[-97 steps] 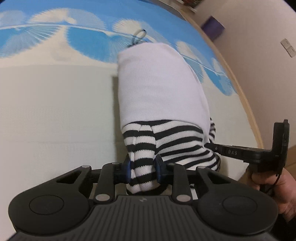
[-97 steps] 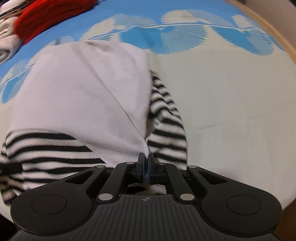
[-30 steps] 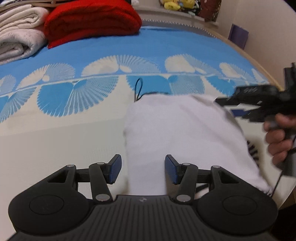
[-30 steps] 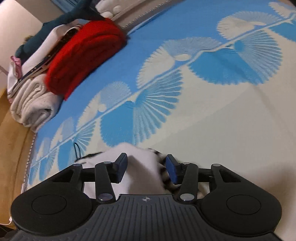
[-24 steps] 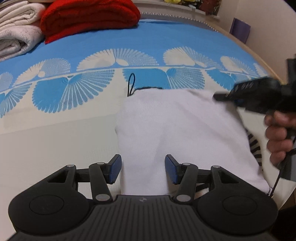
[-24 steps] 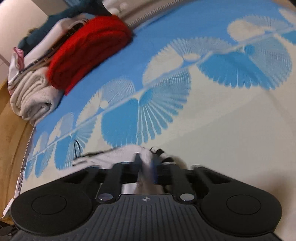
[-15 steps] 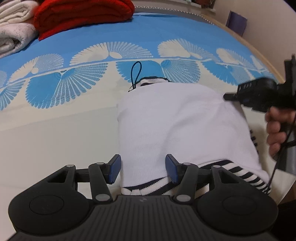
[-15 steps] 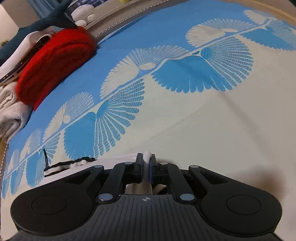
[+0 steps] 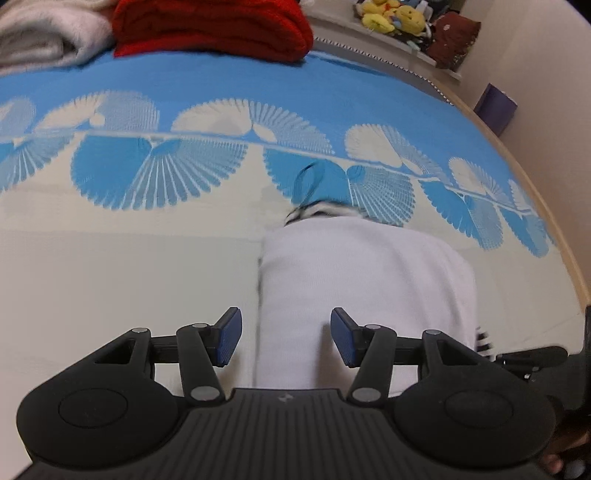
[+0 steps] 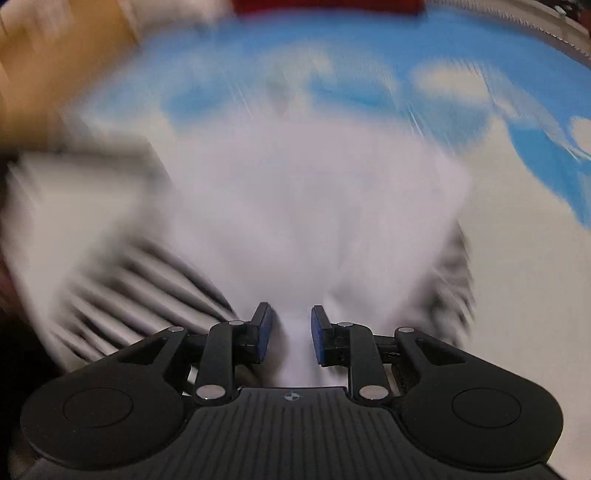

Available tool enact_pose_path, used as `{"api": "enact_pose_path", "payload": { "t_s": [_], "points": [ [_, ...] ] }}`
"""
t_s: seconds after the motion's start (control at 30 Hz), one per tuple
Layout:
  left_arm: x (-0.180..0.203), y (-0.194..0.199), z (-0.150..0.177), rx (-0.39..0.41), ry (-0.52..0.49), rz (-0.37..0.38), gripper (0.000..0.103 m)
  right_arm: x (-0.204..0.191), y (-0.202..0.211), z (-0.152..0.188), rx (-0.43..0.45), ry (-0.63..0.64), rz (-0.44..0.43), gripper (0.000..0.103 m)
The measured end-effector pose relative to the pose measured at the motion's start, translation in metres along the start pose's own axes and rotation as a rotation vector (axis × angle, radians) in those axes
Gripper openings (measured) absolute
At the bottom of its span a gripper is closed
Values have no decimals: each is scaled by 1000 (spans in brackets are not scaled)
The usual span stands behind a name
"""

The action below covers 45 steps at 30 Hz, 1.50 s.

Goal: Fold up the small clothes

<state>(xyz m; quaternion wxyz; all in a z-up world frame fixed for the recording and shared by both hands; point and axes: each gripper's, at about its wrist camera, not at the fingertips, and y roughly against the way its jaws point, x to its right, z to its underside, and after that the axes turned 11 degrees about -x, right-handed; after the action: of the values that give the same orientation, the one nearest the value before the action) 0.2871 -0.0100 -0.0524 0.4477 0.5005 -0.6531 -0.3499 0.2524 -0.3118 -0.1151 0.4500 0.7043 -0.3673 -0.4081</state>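
A small white garment (image 9: 362, 280) with black-and-white striped trim lies folded on the bed, its striped collar and a black loop at the far end. My left gripper (image 9: 284, 336) is open and empty, hovering over the garment's near left edge. In the right wrist view the same garment (image 10: 303, 221) is heavily blurred, with striped parts at left and right. My right gripper (image 10: 290, 334) is partly open over the white cloth, holding nothing. The tip of the right gripper also shows in the left wrist view (image 9: 532, 358) at the garment's right side.
The bed has a cream and blue fan-patterned cover (image 9: 147, 166). A red folded blanket (image 9: 210, 26) and a white towel (image 9: 40, 40) lie at the far side. Plush toys (image 9: 391, 18) sit on a shelf. A wooden bed edge (image 9: 554, 221) runs along the right.
My right gripper let go of the garment's corner, opened, and swung fast to a low position over the cloth. The left gripper stayed open and drew back a little.
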Motion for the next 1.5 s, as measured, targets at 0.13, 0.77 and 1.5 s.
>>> {"api": "enact_pose_path", "payload": {
  "t_s": [0.13, 0.77, 1.5],
  "points": [
    [-3, -5, 2, -36, 14, -4, 62, 22, 26, 11, 61, -200, -7, 24],
    [0, 24, 59, 20, -79, -168, 78, 9, 45, 84, -14, -430, 327, 56],
    [95, 138, 249, 199, -180, -153, 103, -100, 179, 218, 455, -461, 182, 88]
  ]
}}
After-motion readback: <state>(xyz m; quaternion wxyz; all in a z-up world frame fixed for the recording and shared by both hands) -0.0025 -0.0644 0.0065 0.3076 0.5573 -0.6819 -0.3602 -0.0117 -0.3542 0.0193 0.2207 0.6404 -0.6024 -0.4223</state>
